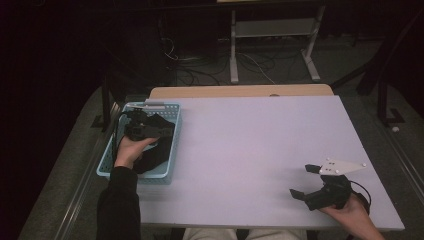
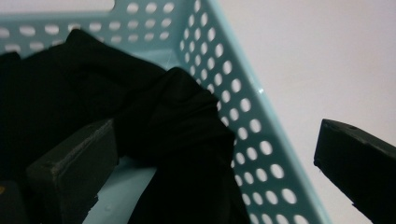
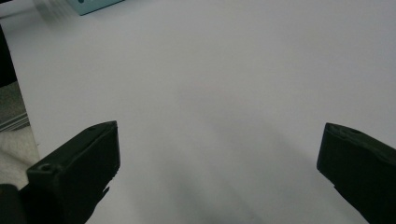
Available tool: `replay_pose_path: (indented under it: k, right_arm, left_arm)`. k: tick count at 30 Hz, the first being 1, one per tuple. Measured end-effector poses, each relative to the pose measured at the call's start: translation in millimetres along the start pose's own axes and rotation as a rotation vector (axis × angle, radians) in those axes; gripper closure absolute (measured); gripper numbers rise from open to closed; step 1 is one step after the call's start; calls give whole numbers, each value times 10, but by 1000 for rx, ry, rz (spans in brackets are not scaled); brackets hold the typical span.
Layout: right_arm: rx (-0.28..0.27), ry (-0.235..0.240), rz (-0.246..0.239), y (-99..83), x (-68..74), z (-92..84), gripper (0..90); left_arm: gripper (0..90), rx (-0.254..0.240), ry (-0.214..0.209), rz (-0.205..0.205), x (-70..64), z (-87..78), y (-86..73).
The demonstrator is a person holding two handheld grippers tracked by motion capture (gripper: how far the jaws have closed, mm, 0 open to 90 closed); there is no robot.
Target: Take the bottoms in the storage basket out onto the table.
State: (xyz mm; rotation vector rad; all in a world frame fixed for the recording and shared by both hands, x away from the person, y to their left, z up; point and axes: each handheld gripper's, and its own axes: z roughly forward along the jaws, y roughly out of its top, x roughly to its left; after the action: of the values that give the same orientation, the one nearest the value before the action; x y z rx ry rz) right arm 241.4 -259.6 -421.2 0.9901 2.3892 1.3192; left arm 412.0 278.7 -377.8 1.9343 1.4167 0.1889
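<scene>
Black cloth point(image 1: 152, 152) lies bunched inside the light blue perforated basket point(image 1: 172, 145), which stands at the left edge of the white desk point(image 1: 250, 150). We see the cloth fill most of the basket floor and rise against its walls. Our left gripper point(image 1: 142, 127) is down inside the basket, over the cloth, with the left hand point(image 1: 129, 151) behind it. In the left gripper view its jaws stand wide apart: one jaw is low in the basket and close against a fold of the cloth point(image 2: 177, 126), and the other jaw is outside the basket wall point(image 2: 243, 107), above the bare desk point(image 2: 327, 56). So the gripper straddles the right wall of the basket, and nothing is held between the jaws.

Our right gripper point(image 1: 305, 181) is near the front right corner of the desk, well apart from the basket, held by the right hand point(image 1: 352, 212). Its jaws are also spread wide and hold nothing. In the right gripper view they look over plain white desk point(image 3: 224, 93), with a corner of the basket point(image 3: 93, 5) far off at the top. Between the basket and the right gripper the desk surface is free, and the front edge is close to the right hand.
</scene>
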Motion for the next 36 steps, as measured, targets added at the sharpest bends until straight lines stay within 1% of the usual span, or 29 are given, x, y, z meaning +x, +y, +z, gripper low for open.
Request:
replay_pose_path:
  k: [2, 3, 5, 7, 10, 14, 20, 25, 28, 36]
  right_arm:
    - [2, 1, -1, -1, 1, 2, 0]
    - [2, 1, -1, -1, 1, 2, 0]
    - [3, 0, -1, -1, 2, -1, 0]
    - [4, 2, 1, -3, -3, -3, 0]
    - [6, 0, 2, -5, -10, -8, 0]
    - [6, 2, 1, -5, -3, -9, 0]
    - [7, 0, 1, -6, -8, -4, 0]
    - [8, 1, -1, -6, -5, -2, 0]
    - [8, 1, -2, -7, -6, -3, 0]
    - [10, 2, -2, -8, -5, 4, 0]
  left_arm:
    - [0, 25, 12, -22, 51, 42, -2]
    - [0, 25, 12, -22, 51, 42, -2]
    - [0, 37, 13, -38, 83, 62, 1]
    - [21, 45, 10, -51, 111, 75, 4]
    - [43, 58, 11, -86, 166, 99, 7]
    - [52, 74, 18, -112, 215, 139, 4]
    - [57, 101, 21, -117, 220, 221, 4]
    - [57, 127, 24, -107, 192, 307, 9]
    - [58, 133, 34, -100, 186, 326, 10]
    - [63, 151, 37, -95, 182, 381, 8]
